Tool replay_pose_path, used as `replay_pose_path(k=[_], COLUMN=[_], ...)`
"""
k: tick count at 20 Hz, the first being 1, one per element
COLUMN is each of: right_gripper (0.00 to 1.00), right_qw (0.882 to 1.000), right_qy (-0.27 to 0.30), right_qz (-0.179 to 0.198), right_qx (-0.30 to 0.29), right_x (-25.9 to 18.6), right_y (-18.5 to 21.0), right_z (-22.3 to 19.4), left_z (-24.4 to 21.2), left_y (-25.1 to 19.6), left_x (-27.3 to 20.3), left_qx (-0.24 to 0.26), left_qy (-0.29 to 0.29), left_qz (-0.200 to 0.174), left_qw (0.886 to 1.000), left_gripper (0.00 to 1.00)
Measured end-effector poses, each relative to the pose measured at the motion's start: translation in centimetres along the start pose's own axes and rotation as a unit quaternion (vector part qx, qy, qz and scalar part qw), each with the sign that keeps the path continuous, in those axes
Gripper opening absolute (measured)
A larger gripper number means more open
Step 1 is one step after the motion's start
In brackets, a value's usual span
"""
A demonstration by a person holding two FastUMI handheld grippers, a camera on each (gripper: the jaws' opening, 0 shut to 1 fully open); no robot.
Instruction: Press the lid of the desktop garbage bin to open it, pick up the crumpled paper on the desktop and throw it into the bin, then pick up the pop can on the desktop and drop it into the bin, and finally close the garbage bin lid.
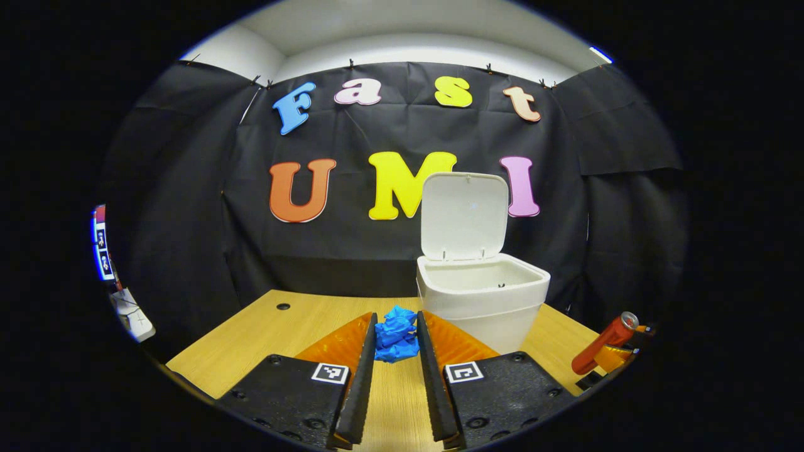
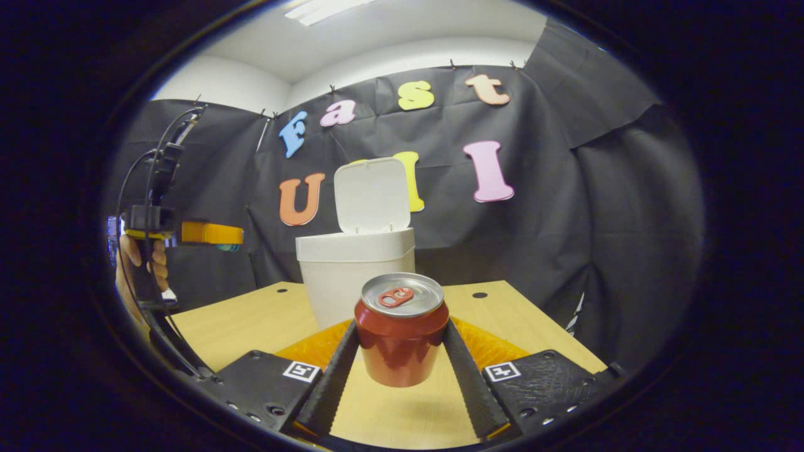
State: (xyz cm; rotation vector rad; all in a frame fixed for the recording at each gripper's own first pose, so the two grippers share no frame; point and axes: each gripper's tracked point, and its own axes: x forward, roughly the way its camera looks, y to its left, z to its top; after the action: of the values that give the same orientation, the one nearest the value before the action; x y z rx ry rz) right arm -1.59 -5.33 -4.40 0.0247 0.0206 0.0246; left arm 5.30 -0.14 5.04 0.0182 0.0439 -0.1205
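Bin (image 1: 480,301) stood with its lid (image 1: 465,216) up. Your left gripper (image 1: 397,342) had its fingers pinching the crumpled paper (image 1: 396,336) just short of the bin, lifted off the surface (image 1: 251,339): paper step in hand, next carry over the rim and release. Your right gripper (image 2: 402,351) clamped the pop can (image 2: 402,329) before the bin; the right gripper view alone showed your hand (image 2: 135,263).

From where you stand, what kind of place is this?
Probably a small recording booth: black cloth walls, a wooden desk, and staged props, a white bin, a can.
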Motion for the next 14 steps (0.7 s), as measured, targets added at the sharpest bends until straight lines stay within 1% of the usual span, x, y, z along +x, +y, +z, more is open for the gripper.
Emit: replay_pose_path(k=[3, 4, 6, 8, 11, 12, 13, 14], right_gripper=[0.80, 0.80, 0.80, 0.80, 0.80, 0.80, 0.80, 0.80], right_qw=[1.000, 1.000, 0.999, 0.998, 0.996, 0.996, 0.996, 0.997], right_qy=[-0.001, -0.005, -0.018, -0.033, -0.049, -0.047, -0.043, -0.041], right_qz=[-0.013, -0.019, -0.031, -0.040, -0.050, -0.054, -0.055, -0.048], right_qx=[-0.011, -0.019, -0.034, -0.042, -0.054, -0.056, -0.055, -0.053], right_x=[-1.7, -2.4, -3.8, -4.9, -5.7, -5.6, -5.6, -5.6], right_y=[-2.4, -3.1, -4.2, -4.9, -5.4, -5.4, -5.4, -5.1], right_z=[-0.2, -0.1, 0.3, 0.8, 1.1, 1.0, 0.6, 0.3], left_z=[3.7, 4.0, 3.9, 3.9, 4.2, 4.1, 3.4, 3.0], left_y=[-2.5, -3.6, -5.6, -7.2, -9.8, -10.8, -11.8, -12.3], left_x=[2.1, 3.0, 5.0, 6.9, 10.0, 11.4, 12.7, 13.8], left_qx=[0.038, 0.043, 0.039, 0.034, 0.030, 0.025, 0.023, 0.024], left_qy=[-0.047, -0.050, -0.046, -0.039, -0.049, -0.052, -0.040, -0.038], left_qz=[-0.015, -0.028, -0.044, -0.046, -0.056, -0.064, -0.071, -0.070], left_qw=[0.998, 0.997, 0.997, 0.998, 0.997, 0.996, 0.996, 0.997], left_gripper=[0.41, 0.41, 0.41, 0.41, 0.41, 0.41, 0.41, 0.41])
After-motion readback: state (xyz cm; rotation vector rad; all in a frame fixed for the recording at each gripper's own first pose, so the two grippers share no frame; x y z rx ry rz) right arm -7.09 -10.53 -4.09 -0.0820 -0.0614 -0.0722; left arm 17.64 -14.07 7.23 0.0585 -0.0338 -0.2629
